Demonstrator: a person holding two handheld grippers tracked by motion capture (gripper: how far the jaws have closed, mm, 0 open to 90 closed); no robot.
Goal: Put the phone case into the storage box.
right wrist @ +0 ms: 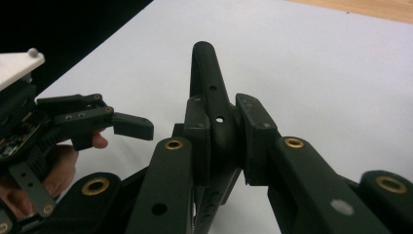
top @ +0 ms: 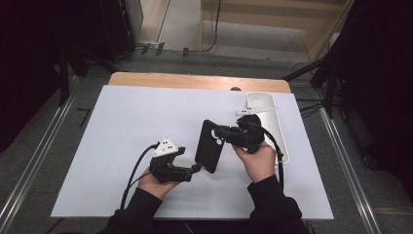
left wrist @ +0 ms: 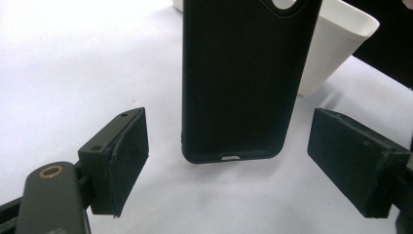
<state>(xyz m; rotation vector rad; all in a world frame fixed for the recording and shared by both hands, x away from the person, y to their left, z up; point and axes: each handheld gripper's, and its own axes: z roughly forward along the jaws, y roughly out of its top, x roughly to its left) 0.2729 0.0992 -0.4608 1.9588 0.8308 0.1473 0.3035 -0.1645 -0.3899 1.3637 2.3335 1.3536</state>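
Observation:
A black phone case (top: 210, 146) is held off the white table, its back toward the left gripper view. My right gripper (top: 221, 132) is shut on the case's upper side edge; in the right gripper view the pads (right wrist: 253, 131) pinch the thin edge of the case (right wrist: 209, 83). My left gripper (top: 196, 168) is open just short of the case's lower end. In the left gripper view the case (left wrist: 243, 73) stands upright between and beyond the two spread pads (left wrist: 122, 151), apart from both. The camera cut-out shows at the case's top.
A long white tray (top: 272, 122) lies on the table at the right, behind the right hand, and appears as the white tray (left wrist: 336, 44) behind the case. The white table top (top: 126, 122) stretches to the left, with a wooden strip (top: 195, 80) at its far edge.

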